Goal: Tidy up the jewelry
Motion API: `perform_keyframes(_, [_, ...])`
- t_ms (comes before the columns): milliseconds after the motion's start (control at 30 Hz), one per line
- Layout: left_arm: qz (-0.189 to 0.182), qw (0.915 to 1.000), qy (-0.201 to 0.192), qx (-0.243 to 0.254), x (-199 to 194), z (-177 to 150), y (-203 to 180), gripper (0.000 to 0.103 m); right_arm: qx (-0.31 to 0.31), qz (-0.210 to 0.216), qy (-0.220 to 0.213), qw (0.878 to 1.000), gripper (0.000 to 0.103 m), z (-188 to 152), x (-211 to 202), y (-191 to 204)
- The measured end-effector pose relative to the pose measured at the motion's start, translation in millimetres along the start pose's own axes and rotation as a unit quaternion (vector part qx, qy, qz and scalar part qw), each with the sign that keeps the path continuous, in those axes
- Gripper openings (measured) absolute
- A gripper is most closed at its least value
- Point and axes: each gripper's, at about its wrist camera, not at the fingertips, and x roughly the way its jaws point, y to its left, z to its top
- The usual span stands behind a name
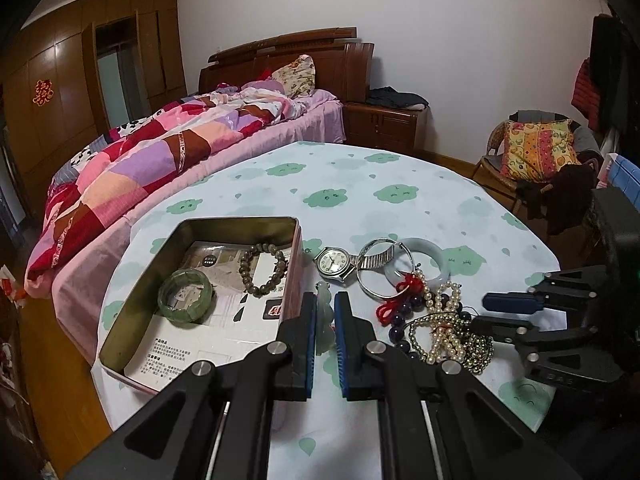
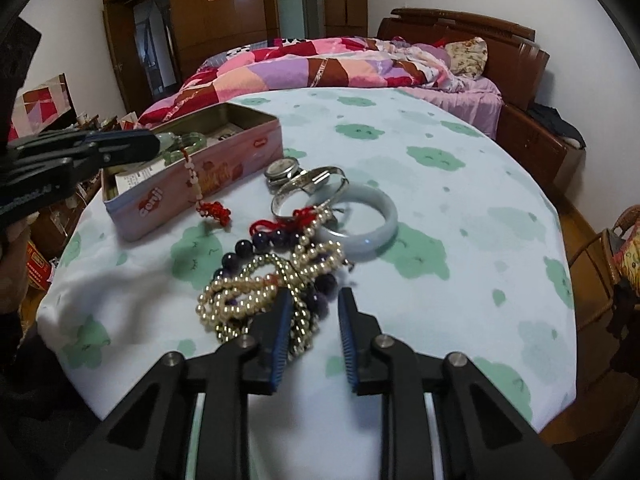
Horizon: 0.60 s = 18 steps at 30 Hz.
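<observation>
Left jaws pinching jade pendant (image 1: pixel 325 320), w/ tassel hanging beside tin (image 2: pixel 192 184)

An open pink tin (image 1: pixel 208 300) holds a green jade bangle (image 1: pixel 185 297) and a brown bead bracelet (image 1: pixel 262 270). Beside it lie a wristwatch (image 1: pixel 334 263), a silver bangle (image 1: pixel 382 270), a pale jade bangle (image 2: pixel 362 220) and tangled pearl and purple bead strands (image 2: pixel 272 280). A pale green pendant (image 1: pixel 326 320) with a red-tasselled cord (image 2: pixel 200 184) hangs over the tin.

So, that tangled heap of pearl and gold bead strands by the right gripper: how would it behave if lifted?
The bead strands would probably go floppy and droop, being loose strung loops. They look knotted up with the dark purple beads and red cord, so one pull likely drags several pieces. The open right gripper might easily catch only one strand.
</observation>
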Motion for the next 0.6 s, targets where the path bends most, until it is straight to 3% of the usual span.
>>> perform_keyframes(333, [-0.002,0.9999,0.009,0.005,2,-4,-2,0.008,-0.021,0.013,0.018,1.0,0.025,-6,9,15])
perform_keyframes(400, [-0.001,1.0,0.01,0.003,2,-4,-2,0.008,-0.029,0.011,0.014,0.999,0.008,-6,7,19])
perform_keyframes(600, [-0.001,1.0,0.003,0.0,-3,-2,1,0.008,-0.043,-0.002,-0.017,0.999,0.006,-3,-9,24])
